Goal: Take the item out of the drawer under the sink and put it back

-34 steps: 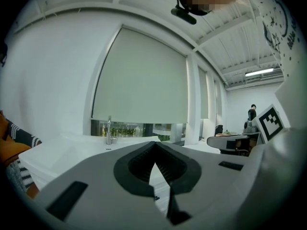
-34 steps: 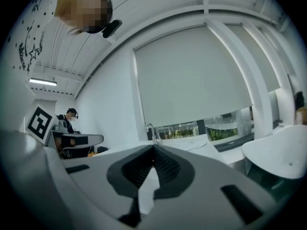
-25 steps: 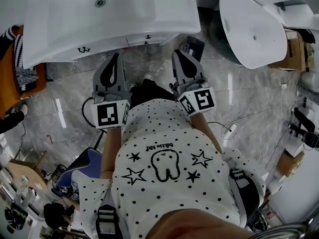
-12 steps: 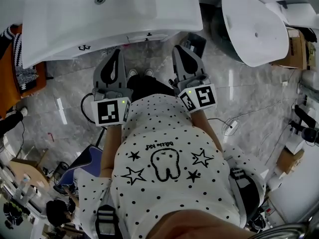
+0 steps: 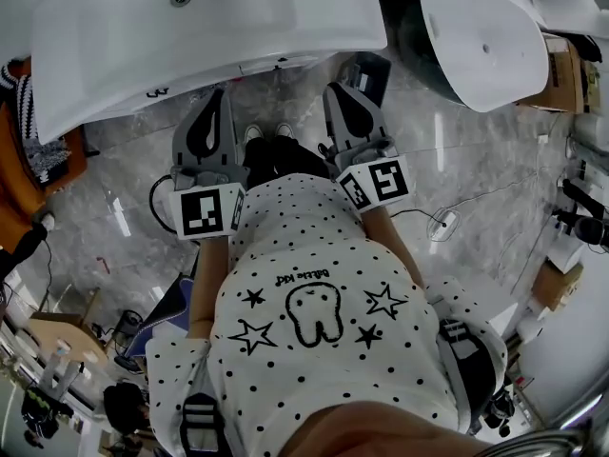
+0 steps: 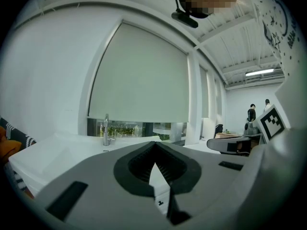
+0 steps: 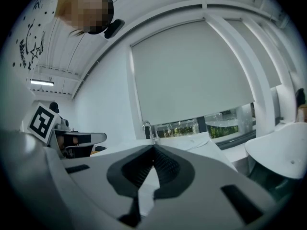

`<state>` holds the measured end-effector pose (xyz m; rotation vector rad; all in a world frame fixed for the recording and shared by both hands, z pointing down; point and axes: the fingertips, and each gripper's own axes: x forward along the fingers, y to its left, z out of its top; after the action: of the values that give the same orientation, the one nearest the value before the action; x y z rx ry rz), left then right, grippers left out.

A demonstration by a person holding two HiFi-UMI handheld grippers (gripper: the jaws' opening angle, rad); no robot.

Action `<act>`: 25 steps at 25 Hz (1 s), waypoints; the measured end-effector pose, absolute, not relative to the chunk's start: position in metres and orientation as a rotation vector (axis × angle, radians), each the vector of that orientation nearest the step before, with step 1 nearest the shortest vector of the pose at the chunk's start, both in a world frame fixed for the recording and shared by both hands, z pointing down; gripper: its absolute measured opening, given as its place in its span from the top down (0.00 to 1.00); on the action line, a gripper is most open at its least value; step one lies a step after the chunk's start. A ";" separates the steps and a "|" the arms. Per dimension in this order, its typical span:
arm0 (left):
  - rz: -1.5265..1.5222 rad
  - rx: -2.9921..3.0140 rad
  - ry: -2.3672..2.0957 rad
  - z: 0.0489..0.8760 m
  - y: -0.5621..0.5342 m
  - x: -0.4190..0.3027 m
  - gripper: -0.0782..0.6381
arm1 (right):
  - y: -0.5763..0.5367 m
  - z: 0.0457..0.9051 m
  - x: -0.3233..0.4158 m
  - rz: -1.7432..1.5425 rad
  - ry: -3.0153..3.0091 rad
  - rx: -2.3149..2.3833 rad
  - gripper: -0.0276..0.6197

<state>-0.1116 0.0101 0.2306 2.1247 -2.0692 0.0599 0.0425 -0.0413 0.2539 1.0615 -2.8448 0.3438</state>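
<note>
The white sink (image 5: 190, 27) fills the top of the head view. Its drawer fronts (image 5: 276, 65) under the rim look closed, with small dark handles. No item from the drawer shows. My left gripper (image 5: 216, 96) points at the sink front, just short of it, jaws shut and empty. My right gripper (image 5: 335, 89) is held beside it, also shut with nothing between the fingers. In the left gripper view the gripper (image 6: 154, 143) has its tips meeting below the tap (image 6: 106, 128). The right gripper view shows that gripper (image 7: 153, 147) with tips together.
A white rounded basin (image 5: 476, 36) stands to the right of the sink. Cardboard boxes (image 5: 571, 93) and a cable (image 5: 442, 222) lie on the marble floor at the right. An orange thing (image 5: 19, 160) sits at the left edge. Two people (image 6: 252, 111) stand far off.
My left gripper has edged a little closer to the sink front. The right gripper has stayed where it was. Both stay shut.
</note>
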 end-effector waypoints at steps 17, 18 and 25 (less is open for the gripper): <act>0.069 2.130 -2.028 0.242 0.015 -0.122 0.90 | -0.041 0.272 0.025 0.289 -2.792 1.051 0.94; 0.075 2.123 -2.022 0.245 0.016 -0.121 0.90 | -0.041 0.276 0.025 0.280 -2.782 1.043 0.94; 0.077 2.121 -1.965 0.266 0.006 -0.108 0.90 | -0.051 0.325 0.024 0.316 -2.705 0.979 0.79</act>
<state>-0.1081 0.0059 0.2659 2.1209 -1.9647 0.0773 0.0235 -0.0514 0.3247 0.9786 -2.7050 0.3158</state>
